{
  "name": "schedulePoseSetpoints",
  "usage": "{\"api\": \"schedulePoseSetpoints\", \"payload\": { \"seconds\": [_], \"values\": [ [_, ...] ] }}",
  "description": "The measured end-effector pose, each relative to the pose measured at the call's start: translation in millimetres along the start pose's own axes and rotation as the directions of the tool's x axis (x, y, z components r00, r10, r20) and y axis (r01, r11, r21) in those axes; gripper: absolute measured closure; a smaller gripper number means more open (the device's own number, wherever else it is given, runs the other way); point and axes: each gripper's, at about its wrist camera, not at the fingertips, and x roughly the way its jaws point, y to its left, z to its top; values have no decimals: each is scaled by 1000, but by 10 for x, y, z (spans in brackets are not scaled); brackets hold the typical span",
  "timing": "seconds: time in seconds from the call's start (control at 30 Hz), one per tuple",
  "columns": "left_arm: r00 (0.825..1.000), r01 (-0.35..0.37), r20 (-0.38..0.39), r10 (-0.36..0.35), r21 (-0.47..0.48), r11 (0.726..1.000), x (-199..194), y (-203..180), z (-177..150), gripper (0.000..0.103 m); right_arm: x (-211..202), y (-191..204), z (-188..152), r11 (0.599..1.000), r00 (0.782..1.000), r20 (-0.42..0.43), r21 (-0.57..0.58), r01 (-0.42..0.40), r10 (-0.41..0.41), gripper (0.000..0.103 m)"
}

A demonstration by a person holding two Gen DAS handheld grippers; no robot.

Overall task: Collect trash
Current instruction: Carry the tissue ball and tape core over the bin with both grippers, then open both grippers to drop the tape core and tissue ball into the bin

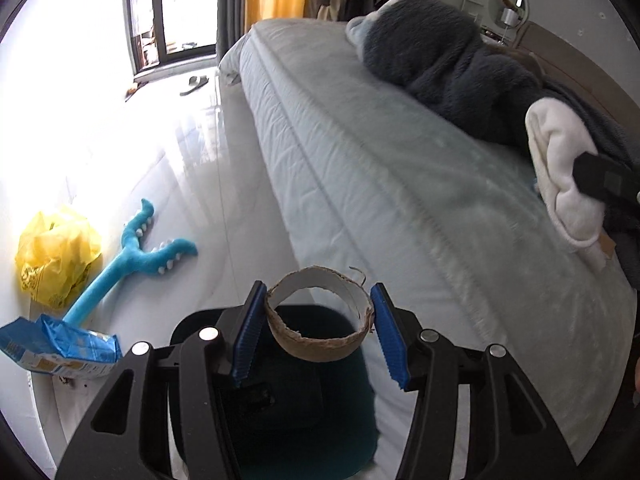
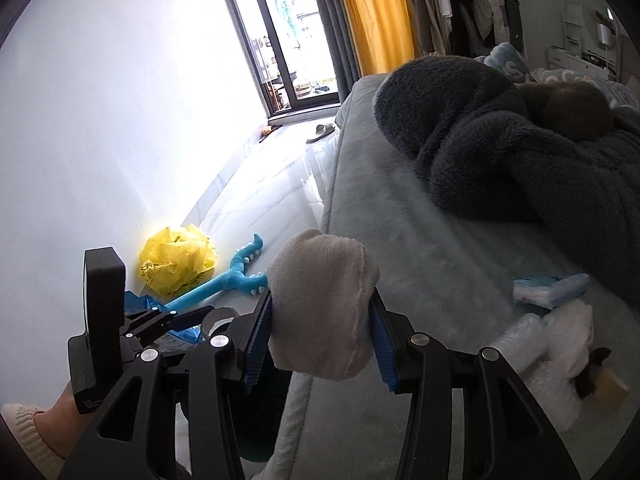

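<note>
My left gripper [image 1: 318,332] is shut on a torn brown cardboard ring [image 1: 320,316], with a blue pad against each side. It hangs over a dark bin [image 1: 304,400] on the floor beside the bed. My right gripper [image 2: 320,340] is shut on a rolled cream cloth [image 2: 320,304], above the bed's edge. In the right wrist view the left gripper [image 2: 176,320] shows at the lower left, with the cardboard ring [image 2: 218,318] in it. In the left wrist view the cream cloth [image 1: 560,168] shows at the right.
A yellow plastic bag [image 1: 56,256], a blue wrapper [image 1: 60,348] and a blue plush toy [image 1: 132,256] lie by the white wall. The bed [image 1: 360,160] carries a dark fleece blanket [image 1: 448,52], a tissue pack [image 2: 552,288] and bubble wrap [image 2: 532,360]. A slipper [image 1: 194,85] lies near the window.
</note>
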Motion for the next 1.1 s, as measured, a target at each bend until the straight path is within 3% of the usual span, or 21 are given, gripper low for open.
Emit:
{"api": "schedulePoseSetpoints", "payload": {
  "seconds": [0.3,0.83,0.93,1.0,1.1],
  "values": [
    [994,-19,-111,13,-54,998,163,388,-208,47,363,397,-23,997,996,-63,-41,-58,55,56],
    [963,-12,-269,-20,-120,993,305,859,-458,46,1004,881,-171,991,972,-215,-73,-112,94,56],
    [959,-19,-283,-15,-118,993,311,908,-491,41,1115,929,-210,991,967,-239,-72,-115,95,56],
    [962,-25,-272,-9,-123,992,281,958,-494,32,1185,961,-241,991,963,-256,-74,-112,90,56],
    [969,-22,-246,-11,-128,992,210,1033,-468,30,1310,996,-285,991,955,-287,-79,-105,79,56]
  ]
}}
